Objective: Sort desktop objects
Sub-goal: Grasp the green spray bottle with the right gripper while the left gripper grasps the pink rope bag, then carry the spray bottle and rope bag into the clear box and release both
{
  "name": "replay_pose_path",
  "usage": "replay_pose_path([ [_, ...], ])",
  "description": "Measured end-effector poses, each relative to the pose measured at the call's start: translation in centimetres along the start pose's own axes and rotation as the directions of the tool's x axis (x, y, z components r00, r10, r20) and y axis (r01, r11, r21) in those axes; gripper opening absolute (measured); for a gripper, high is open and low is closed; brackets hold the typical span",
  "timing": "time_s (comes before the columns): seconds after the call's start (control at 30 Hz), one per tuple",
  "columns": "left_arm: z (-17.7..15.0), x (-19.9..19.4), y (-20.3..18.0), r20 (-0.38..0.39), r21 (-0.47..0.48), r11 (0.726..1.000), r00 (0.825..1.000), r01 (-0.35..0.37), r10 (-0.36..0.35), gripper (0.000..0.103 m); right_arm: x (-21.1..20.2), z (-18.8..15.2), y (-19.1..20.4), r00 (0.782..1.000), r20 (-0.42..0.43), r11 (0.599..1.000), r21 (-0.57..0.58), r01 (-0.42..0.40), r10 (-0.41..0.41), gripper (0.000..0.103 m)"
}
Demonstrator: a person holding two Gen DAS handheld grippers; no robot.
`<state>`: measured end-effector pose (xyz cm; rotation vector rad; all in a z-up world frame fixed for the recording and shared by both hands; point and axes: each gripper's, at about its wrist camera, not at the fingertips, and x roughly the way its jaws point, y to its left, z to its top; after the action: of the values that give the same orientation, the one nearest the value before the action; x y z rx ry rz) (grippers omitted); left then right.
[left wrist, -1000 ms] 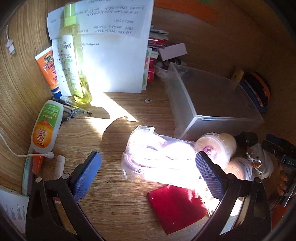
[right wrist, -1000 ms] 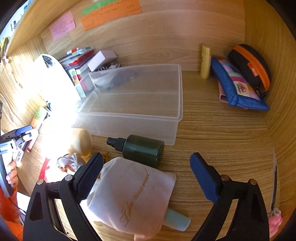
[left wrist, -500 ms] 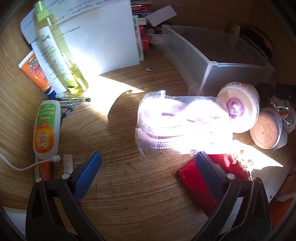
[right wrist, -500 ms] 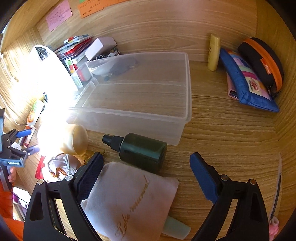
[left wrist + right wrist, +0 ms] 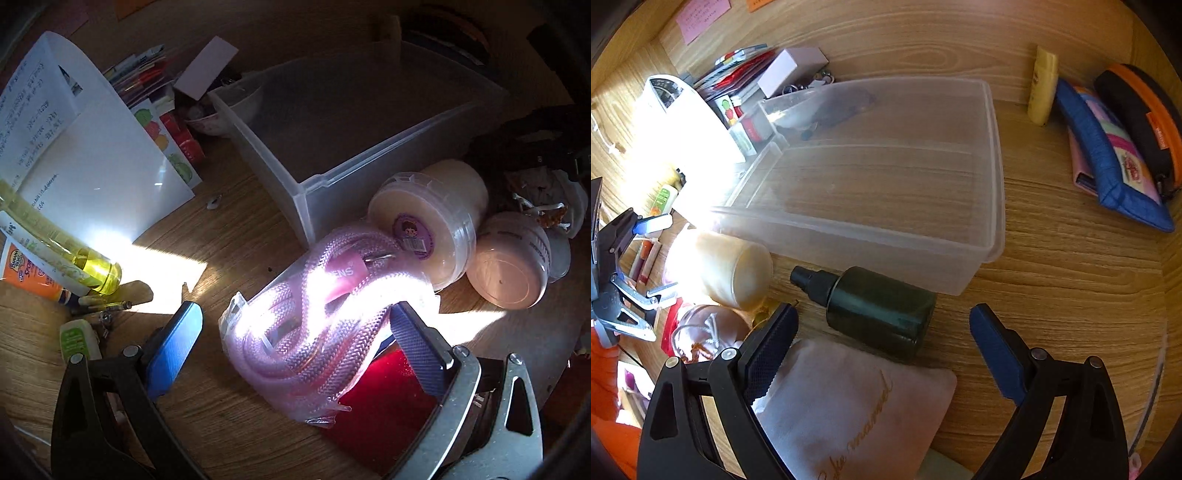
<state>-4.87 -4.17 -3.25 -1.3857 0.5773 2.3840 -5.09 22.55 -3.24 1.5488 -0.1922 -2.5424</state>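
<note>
Both tongs gape wide: left (image 5: 295, 328) straddling crinkly bagged braided rope (image 5: 317, 317), right (image 5: 882, 332) near smooth dark bottle (image 5: 875, 306).

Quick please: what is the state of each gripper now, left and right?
Left gripper: open, around the bagged pink rope, not gripping it.
Right gripper: open, empty, over the dark bottle.

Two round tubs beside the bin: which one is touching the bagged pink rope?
The cream tub with the purple sticker, next to the bin; the pinkish tub lies farther right, clear of the rope.
</note>
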Motion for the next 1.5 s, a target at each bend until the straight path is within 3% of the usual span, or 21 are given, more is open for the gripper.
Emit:
replay_pose_path([
  [0.27, 0.4, 1.1, 1.2, 0.015, -0.028, 0.983, 0.983, 0.182, -0.182, 0.103, 2.1, 0.3, -0.2, 0.996, -0.055, 0.996, 0.058, -0.065, 0.069, 0.078],
  [0.33, 0.2, 1.1, 1.2, 0.021, -0.017, 0.98, 0.98, 0.199, -0.199, 0.103, 2.0, 0.3, -0.1, 0.997, -0.047, 0.996, 0.057, -0.063, 0.066, 0.071],
  [0.43, -0.1, 1.3, 0.4, 0.0, 0.009, 0.98, 0.98, 0.2, -0.2, 0.103, 2.0, 0.2, 0.1, 0.997, -0.038, 0.997, 0.039, -0.069, 0.07, 0.07],
  [0.67, 0.2, 1.2, 0.7, -0.01, -0.066, 0.965, 0.967, 0.253, -0.254, 0.103, 1.6, 0.1, 0.9, 0.999, -0.003, 0.999, -0.015, -0.039, 0.039, 0.062],
  [0.7, 0.0, 1.0, 0.7, 0.001, -0.07, 0.966, 0.968, 0.25, -0.251, 0.102, 1.5, 0.0, 1.0, 1.0, 0.006, 1.0, -0.02, -0.025, 0.025, 0.062],
  [0.77, -0.6, 0.1, 0.7, 0.017, -0.088, 0.96, 0.964, 0.266, -0.265, 0.086, 1.3, -0.2, 1.2, 1.0, 0.015, 0.999, -0.032, -0.014, 0.015, 0.062],
  [0.87, -1.5, -1.3, 0.6, 0.028, -0.102, 0.96, 0.966, 0.259, -0.258, 0.07, 0.7, -0.4, 1.3, 0.999, 0.033, 0.999, -0.039, -0.013, 0.014, 0.062],
  [0.97, -2.8, -1.9, 0.6, 0.033, -0.125, 0.964, 0.973, 0.233, -0.23, 0.065, 0.2, -0.6, 1.5, 0.999, 0.05, 0.999, -0.052, -0.015, 0.017, 0.062],
  [1.13, -3.6, -0.1, 1.8, 0.047, -0.18, 0.967, 0.984, 0.18, -0.174, 0.062, -1.1, -1.0, 1.4, 0.996, 0.087, 0.999, -0.041, -0.007, 0.011, 0.062],
  [1.37, -4.8, -2.8, 1.8, 0.116, -0.284, 0.953, 0.99, 0.108, -0.077, 0.061, -3.7, -1.6, 1.6, 0.991, 0.136, 0.999, -0.034, -0.007, 0.012, 0.062],
  [1.5, -3.1, -3.5, 1.7, 0.161, -0.334, 0.939, 0.986, 0.086, -0.033, 0.061, -5.3, -1.6, 2.2, 0.985, 0.169, 0.999, -0.049, -0.005, 0.013, 0.062],
])
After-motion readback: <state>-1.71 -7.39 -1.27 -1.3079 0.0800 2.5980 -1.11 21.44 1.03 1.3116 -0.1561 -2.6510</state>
